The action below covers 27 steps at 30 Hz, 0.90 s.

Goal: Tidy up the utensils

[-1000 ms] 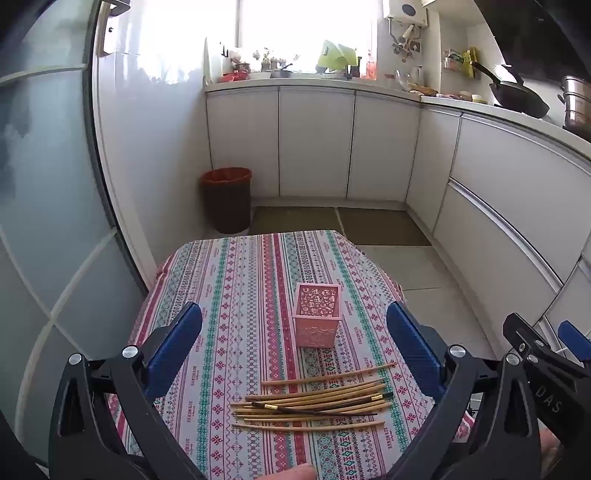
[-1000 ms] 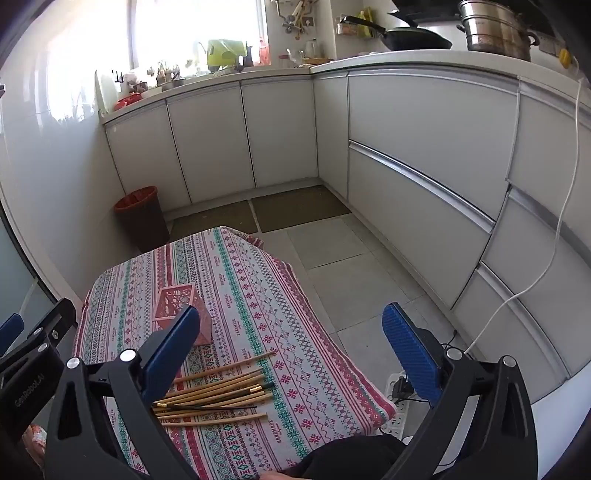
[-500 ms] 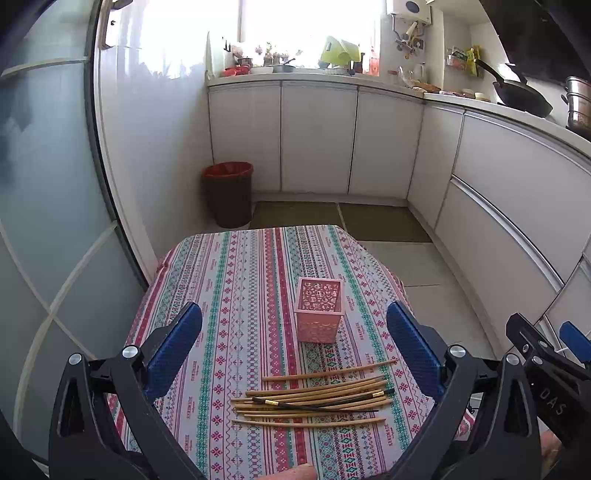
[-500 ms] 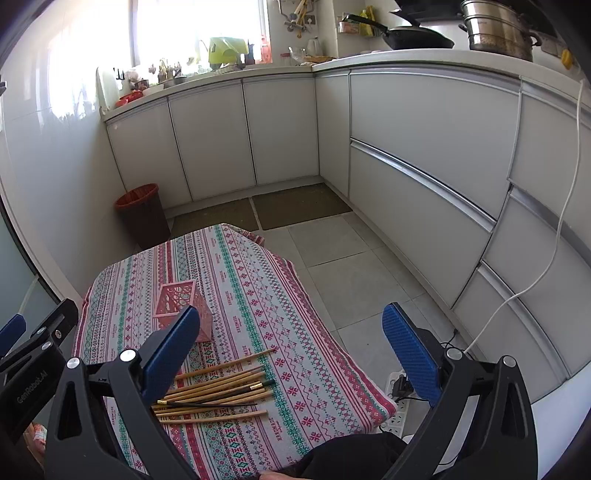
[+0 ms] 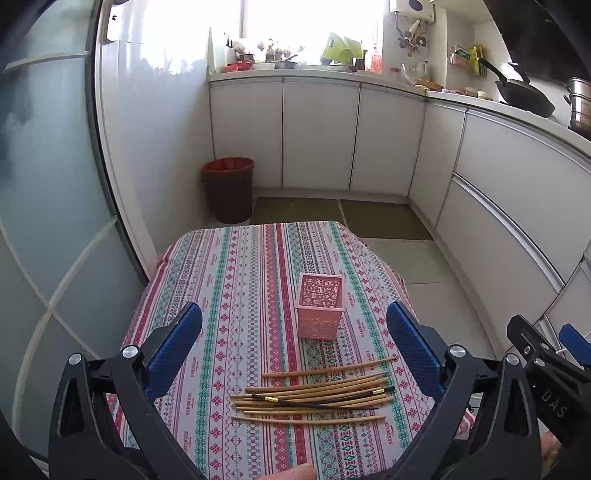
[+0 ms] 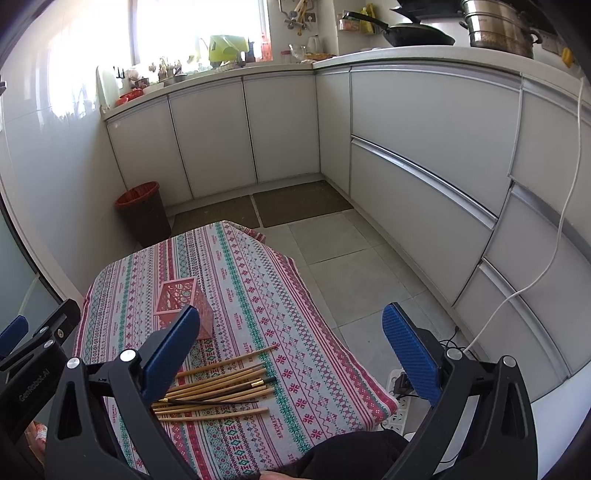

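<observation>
Several bamboo chopsticks (image 5: 314,397) and one dark pair lie side by side near the front of the patterned tablecloth (image 5: 240,280). A pink perforated square holder (image 5: 320,305) stands upright just behind them, nothing visible inside. My left gripper (image 5: 293,339) hovers open above the chopsticks, holding nothing. In the right wrist view the chopsticks (image 6: 218,387) and holder (image 6: 184,306) sit lower left; my right gripper (image 6: 291,345) is open and empty, over the table's right edge.
White cabinets (image 5: 317,136) run along the back and right, with a wok (image 5: 524,96) and a pot (image 6: 498,29) on the counter. A red bin (image 5: 229,188) stands on the floor behind the table. A power strip (image 6: 399,406) and white cable (image 6: 546,251) lie right of the table.
Both views have tilted and risen a little, so the table, holder and chopsticks sit slightly lower in frame. Both grippers stayed open and the objects did not move.
</observation>
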Motion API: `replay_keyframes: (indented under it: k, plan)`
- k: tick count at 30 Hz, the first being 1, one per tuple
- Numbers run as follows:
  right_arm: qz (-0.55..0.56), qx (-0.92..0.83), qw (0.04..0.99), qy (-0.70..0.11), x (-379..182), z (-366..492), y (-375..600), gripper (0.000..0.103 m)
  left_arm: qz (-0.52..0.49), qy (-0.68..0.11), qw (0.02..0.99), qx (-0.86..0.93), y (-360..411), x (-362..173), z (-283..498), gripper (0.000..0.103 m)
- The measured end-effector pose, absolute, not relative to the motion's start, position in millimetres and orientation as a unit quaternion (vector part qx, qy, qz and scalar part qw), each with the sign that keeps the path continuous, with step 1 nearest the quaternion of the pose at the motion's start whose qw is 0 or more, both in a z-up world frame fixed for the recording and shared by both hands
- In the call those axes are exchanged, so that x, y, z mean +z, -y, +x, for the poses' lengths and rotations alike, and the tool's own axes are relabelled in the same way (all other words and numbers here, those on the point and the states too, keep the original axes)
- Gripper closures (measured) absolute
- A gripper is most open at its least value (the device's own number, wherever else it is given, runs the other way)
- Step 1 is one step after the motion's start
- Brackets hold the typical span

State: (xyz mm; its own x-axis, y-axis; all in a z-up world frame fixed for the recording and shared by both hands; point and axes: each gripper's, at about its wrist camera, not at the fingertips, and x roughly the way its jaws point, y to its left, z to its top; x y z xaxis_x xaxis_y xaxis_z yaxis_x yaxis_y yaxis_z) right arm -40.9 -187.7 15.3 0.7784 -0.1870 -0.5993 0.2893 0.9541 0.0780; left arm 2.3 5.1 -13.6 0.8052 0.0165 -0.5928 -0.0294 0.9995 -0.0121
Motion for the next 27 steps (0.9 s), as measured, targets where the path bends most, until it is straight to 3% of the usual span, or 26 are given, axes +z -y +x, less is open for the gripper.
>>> replay_keyframes:
  k: [27]
  plan:
    - [0.085,-0.124,0.938,-0.313,10.5,-39.7,186.6,0.007,-0.011,-0.318,0.948,0.012,-7.1,-14.9,4.4,0.007]
